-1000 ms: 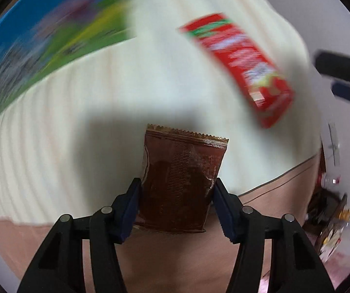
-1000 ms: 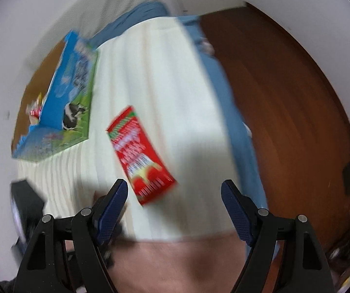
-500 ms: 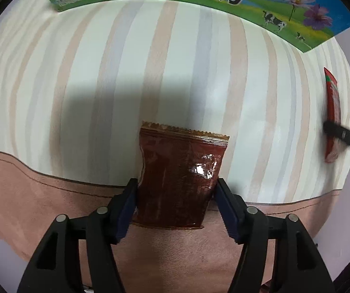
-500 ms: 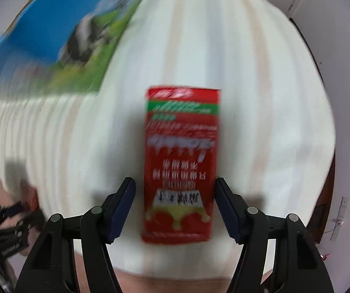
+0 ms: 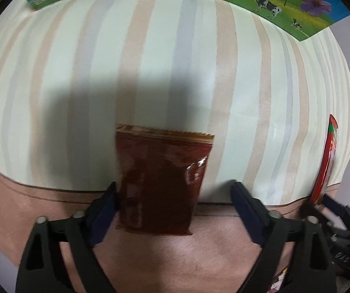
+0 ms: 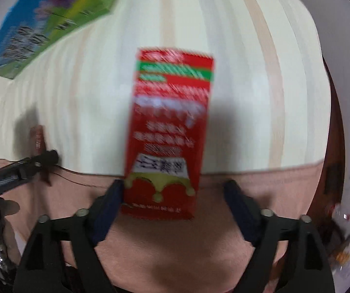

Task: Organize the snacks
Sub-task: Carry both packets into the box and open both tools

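Both grippers pointed steeply down at the striped cloth (image 5: pixel 175 61), over its pinkish-brown border strip near the front edge.

Left gripper (image 5: pixel 172 210): jaws opening. The brown snack packet (image 5: pixel 162 183) sat between them, its left edge against the left pad, with a clear gap to the right pad. No clamp.

Right gripper (image 6: pixel 172 202): jaws opening too. The red snack packet (image 6: pixel 170 134) stood between them, touching the left pad only and free of the right one. The view was blurred, so it could not be told whether the packet already rested on the cloth.

In the left wrist view the red packet showed edge-on at far right, well apart from the brown one. A blue and green milk carton box (image 5: pixel 284 5) lay at the far side of the cloth.

Judgement: this looked like the release of two packets side by side. To do it well, both sets of jaws should open fully before lifting, and the lift should go straight up so no pad dragged a packet askew. The light, slippery packets could cling to the touching pad.
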{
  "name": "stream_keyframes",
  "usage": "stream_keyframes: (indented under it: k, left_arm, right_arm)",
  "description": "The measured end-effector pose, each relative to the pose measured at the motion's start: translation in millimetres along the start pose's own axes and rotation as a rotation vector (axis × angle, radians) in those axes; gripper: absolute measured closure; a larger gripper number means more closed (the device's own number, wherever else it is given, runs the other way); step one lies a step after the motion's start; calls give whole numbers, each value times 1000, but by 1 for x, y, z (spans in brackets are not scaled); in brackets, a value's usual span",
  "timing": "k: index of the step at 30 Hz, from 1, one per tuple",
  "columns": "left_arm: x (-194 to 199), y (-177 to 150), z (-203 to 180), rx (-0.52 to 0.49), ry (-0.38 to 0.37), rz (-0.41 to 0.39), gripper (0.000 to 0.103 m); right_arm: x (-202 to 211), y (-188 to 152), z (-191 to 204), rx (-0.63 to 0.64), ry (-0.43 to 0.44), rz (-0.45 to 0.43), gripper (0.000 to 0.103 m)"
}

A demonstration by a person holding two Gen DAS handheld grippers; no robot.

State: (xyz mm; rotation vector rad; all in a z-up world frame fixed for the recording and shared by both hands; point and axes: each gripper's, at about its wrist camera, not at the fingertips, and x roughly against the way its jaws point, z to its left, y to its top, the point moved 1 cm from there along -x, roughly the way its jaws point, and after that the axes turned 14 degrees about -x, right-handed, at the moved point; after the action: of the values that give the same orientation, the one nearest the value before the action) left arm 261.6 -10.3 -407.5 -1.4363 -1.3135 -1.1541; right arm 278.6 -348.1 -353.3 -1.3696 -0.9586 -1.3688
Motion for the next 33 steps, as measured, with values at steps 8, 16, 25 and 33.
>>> stream_keyframes:
  k: [8, 16, 25, 33]
  left_arm:
    - [-14, 5, -1, 60, -33, -57, 0]
    - [-7, 13, 9, 95, -119, -34, 1]
    - [3, 2, -7, 30, -41, -38, 34]
    - [12, -9, -10, 13, 13, -45, 49]
  right_arm:
    - [-30, 11, -6, -48, 33, 94, 0]
    - [23, 49, -18, -112, 117, 36, 1]
    - [40, 91, -13, -143, 119, -51, 8]
    - [33, 91, 1, -133, 71, -90, 47]
